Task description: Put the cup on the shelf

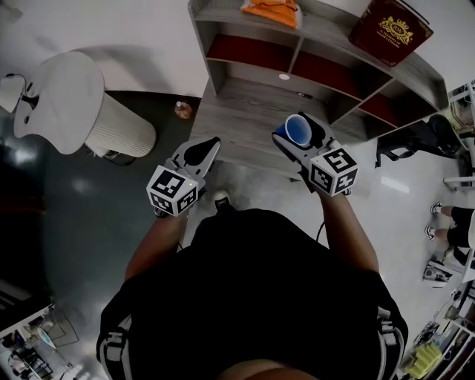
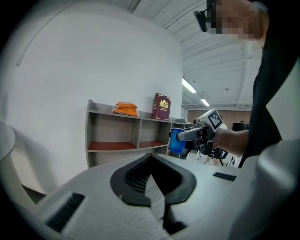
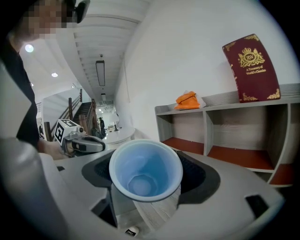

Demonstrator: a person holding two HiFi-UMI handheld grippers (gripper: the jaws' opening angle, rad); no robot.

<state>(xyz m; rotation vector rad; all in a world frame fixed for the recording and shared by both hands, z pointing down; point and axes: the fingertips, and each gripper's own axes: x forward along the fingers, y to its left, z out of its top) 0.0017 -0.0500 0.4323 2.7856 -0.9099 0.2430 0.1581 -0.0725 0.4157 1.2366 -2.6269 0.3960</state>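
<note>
A blue plastic cup (image 1: 298, 130) sits upright between the jaws of my right gripper (image 1: 295, 136), which is shut on it; its open mouth faces up. In the right gripper view the cup (image 3: 145, 171) is empty and fills the space between the fingers. It hangs in front of the grey wooden shelf unit (image 1: 245, 93), over its low front board. My left gripper (image 1: 209, 144) is held level to the left, with its jaws shut on nothing. From the left gripper view the cup (image 2: 176, 140) shows to the right of the shelf unit (image 2: 112, 126).
On the shelf's top board lie an orange cloth (image 1: 272, 10) and a dark red book (image 1: 390, 30). A white round stand (image 1: 74, 104) is at the left. A small object (image 1: 183, 110) lies on the floor by the shelf. A black chair (image 1: 423, 137) and someone's feet (image 1: 445, 219) are at the right.
</note>
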